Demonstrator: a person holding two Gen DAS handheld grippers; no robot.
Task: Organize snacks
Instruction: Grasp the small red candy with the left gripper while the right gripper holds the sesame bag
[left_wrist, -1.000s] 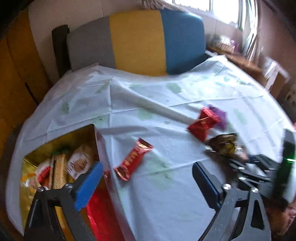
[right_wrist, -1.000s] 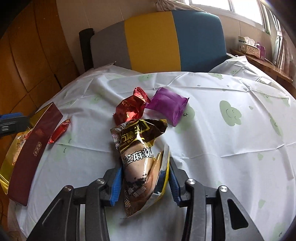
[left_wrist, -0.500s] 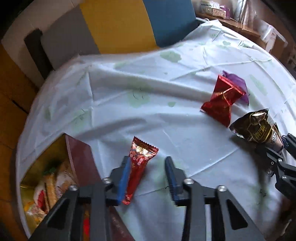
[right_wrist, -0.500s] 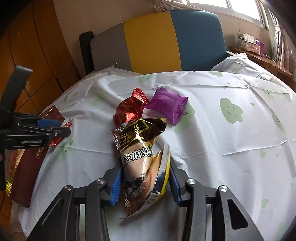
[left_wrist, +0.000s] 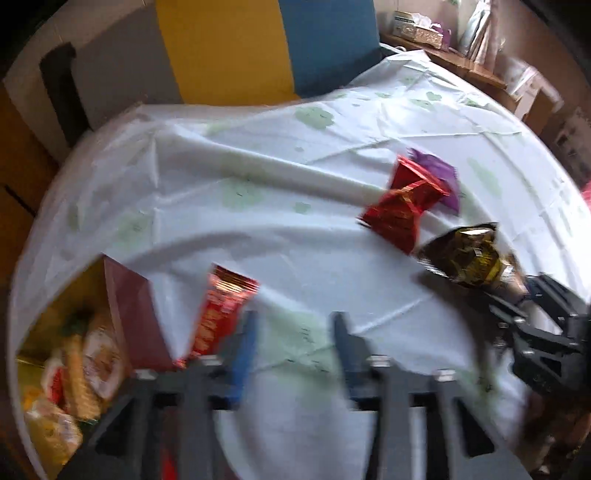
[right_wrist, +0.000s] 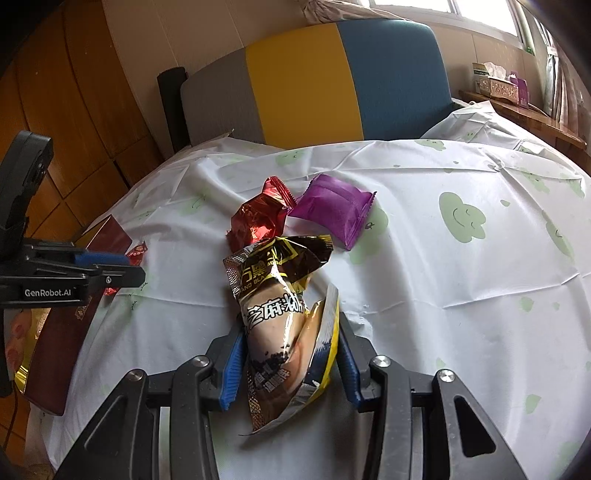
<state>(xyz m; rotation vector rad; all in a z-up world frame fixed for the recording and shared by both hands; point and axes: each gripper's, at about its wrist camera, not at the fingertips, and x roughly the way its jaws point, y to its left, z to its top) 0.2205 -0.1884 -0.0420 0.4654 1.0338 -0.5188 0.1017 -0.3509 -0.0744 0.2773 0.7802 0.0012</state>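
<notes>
My right gripper (right_wrist: 288, 365) is shut on a brown-and-gold sesame snack packet (right_wrist: 284, 314), held over the white tablecloth; the packet also shows in the left wrist view (left_wrist: 469, 258). My left gripper (left_wrist: 293, 350) is open and empty, with the long red snack bar (left_wrist: 221, 310) lying just left of its left finger. A crumpled red packet (right_wrist: 260, 218) and a purple packet (right_wrist: 338, 210) lie beyond the sesame packet. The dark red snack box (left_wrist: 129, 314) with several snacks inside sits at the table's left edge.
The round table (right_wrist: 461, 295) has a white cloth with green smiley prints. A grey, yellow and blue chair back (right_wrist: 325, 81) stands behind it. A wooden shelf with tissue boxes (right_wrist: 498, 79) is at the far right. Wooden panels (right_wrist: 74, 92) are on the left.
My left gripper swung from over the box to the red bar, narrowed its jaws, then shifted right so the bar now lies outside its left finger. The right gripper kept holding the sesame packet.
</notes>
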